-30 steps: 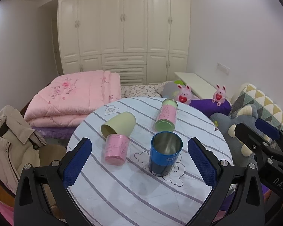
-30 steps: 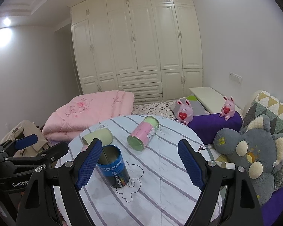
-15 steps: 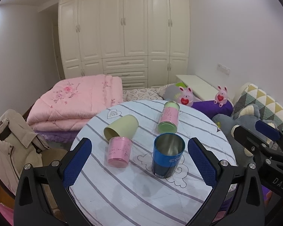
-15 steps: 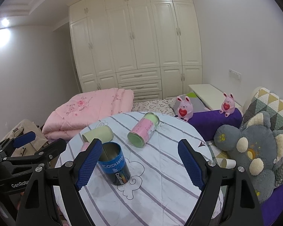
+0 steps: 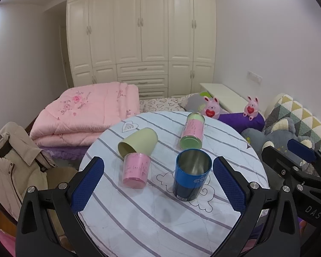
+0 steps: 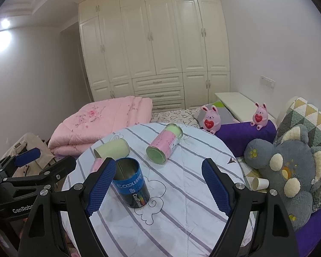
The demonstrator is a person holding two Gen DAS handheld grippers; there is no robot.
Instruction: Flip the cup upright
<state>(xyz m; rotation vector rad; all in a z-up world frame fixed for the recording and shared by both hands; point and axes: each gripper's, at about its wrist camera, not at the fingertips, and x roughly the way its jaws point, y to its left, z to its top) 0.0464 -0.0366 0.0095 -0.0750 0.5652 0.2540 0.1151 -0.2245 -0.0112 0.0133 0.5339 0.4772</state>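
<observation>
A blue metal cup [image 5: 191,174] stands upright, mouth up, on the round striped table [image 5: 160,218]; it also shows in the right wrist view [image 6: 130,185]. A pale yellow cup [image 5: 138,142] lies on its side, also in the right wrist view [image 6: 111,148]. A pink cup [image 5: 136,170] stands mouth down in front of it. A pink and green can [image 5: 192,130] lies on its side further back, also in the right wrist view [image 6: 164,143]. My left gripper [image 5: 158,184] is open and empty, near the table's front. My right gripper [image 6: 158,187] is open and empty.
A folded pink quilt [image 5: 85,115] lies behind the table. A beige jacket [image 5: 8,160] hangs at the left. Plush toys [image 6: 289,171] and a purple cushion [image 6: 246,133] sit at the right. A small paper cup [image 6: 260,183] lies beside the table edge.
Both grippers have drawn back and up a little from the table, so the cups sit slightly lower and farther in view. The cups have not moved.
</observation>
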